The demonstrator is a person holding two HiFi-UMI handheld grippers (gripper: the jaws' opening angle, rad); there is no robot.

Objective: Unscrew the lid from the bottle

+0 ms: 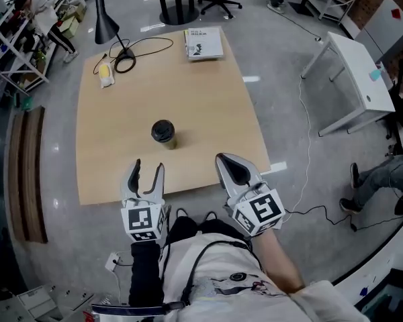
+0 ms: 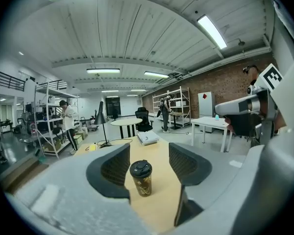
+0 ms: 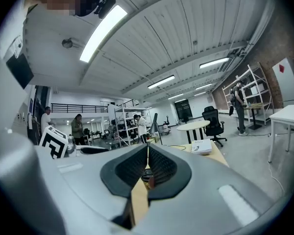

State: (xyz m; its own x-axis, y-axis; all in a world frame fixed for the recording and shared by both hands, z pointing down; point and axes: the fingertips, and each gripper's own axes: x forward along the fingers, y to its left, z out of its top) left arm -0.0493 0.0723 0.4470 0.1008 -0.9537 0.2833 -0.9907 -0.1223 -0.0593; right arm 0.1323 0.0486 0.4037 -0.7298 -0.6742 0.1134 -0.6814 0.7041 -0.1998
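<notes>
Peeking past the closed jaws in the right gripper view, only a dark sliver of the bottle (image 3: 147, 179) shows, too small to read. From the head view the black lid (image 1: 162, 131) covers nearly all of the body, leaving just a yellowish strip of its side in sight. The left gripper view gives the clearest look: the bottle (image 2: 141, 178) stands upright, brown with a pale gold pattern whose print is too fine to make out, capped by a round black lid (image 2: 140, 169) with a raised moulded top.

It stands near the middle of the wooden table (image 1: 201, 99), ahead of both grippers and touching neither. The left gripper (image 1: 148, 166) hovers at the near edge with its jaws partly spread and nothing between the pads; the bottle merely lines up in the gap farther off. The right gripper (image 1: 223, 159) has its jaws pressed together, empty. A book (image 1: 203, 43) lies at the far edge.
</notes>
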